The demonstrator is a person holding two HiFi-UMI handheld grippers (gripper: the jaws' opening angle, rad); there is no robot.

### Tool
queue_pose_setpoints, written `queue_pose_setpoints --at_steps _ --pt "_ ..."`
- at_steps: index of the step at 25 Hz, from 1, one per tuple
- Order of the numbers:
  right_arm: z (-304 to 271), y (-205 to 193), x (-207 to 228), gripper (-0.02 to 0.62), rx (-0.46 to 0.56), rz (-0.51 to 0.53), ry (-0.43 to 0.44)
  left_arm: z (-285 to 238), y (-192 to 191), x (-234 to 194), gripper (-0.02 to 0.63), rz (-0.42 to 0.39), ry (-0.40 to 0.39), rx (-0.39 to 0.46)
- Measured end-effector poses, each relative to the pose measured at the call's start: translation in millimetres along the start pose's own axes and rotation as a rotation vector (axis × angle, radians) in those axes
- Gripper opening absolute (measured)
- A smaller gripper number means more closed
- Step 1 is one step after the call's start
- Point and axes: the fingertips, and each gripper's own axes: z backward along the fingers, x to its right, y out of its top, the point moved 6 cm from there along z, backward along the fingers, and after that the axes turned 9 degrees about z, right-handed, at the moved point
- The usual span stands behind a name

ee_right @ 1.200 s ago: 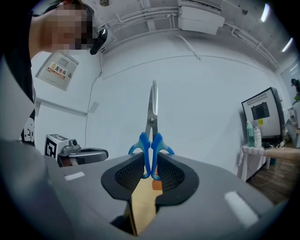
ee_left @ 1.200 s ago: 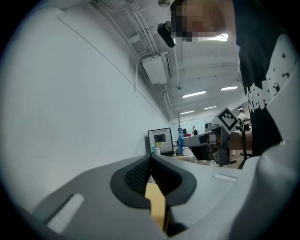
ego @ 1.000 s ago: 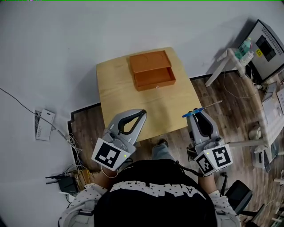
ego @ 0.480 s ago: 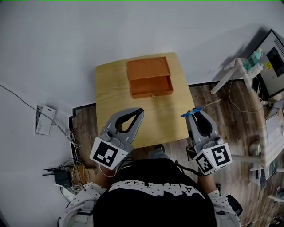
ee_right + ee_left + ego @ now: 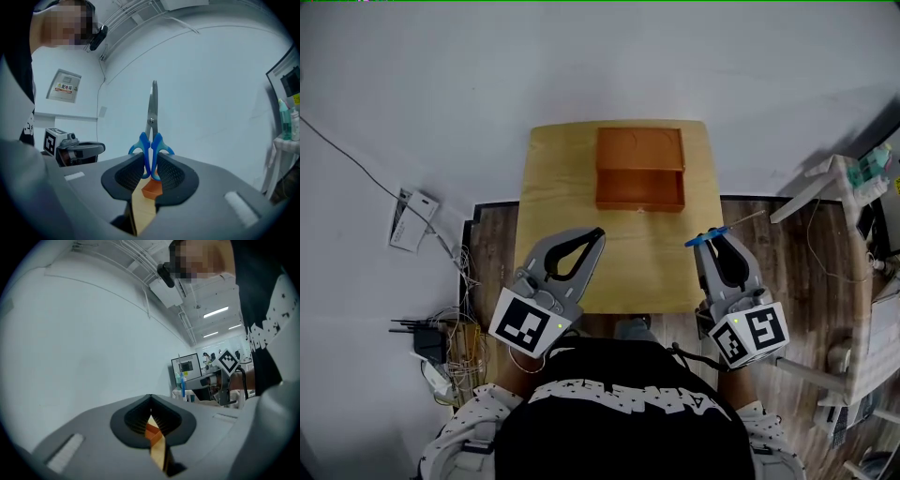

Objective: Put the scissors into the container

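Note:
My right gripper (image 5: pixel 710 237) is shut on a pair of blue-handled scissors (image 5: pixel 709 236), whose steel blades stick out to the right past the table's corner. In the right gripper view the scissors (image 5: pixel 151 140) stand upright between the jaws, blades up. The orange container (image 5: pixel 640 169), a box with its drawer pulled out toward me, sits at the far middle of the wooden table (image 5: pixel 553 197). My left gripper (image 5: pixel 596 233) hangs over the table's near left part, jaws shut with nothing between them; its tips (image 5: pixel 150 398) meet in the left gripper view.
The small table stands against a white wall, with wood flooring (image 5: pixel 492 244) around it. A power strip (image 5: pixel 411 220) and cables lie on the floor at the left. A white stand (image 5: pixel 825 183) and other gear crowd the right side.
The head view has swung, so the table and container now sit more centred and squarer. Both grippers hold nearly the same places, the scissors still gripped.

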Motion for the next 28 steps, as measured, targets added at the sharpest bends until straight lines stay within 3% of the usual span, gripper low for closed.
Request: queue_pose_setpoints --at_steps 12,21,28 --pt "-48 -21 6 0.101 -0.071 0.042 0.039 12 -12 -31 0.002 0.031 0.087 -0.052" --pt "-86 -23 7 0.100 -0.117 0.095 0.000 -13 -7 -68 0.002 0.025 0.009 -0.008" --pt "-132 -47 12 0.100 -0.199 0.104 -0.024 -27 -22 -109 0.002 0.049 -0.016 -0.012"
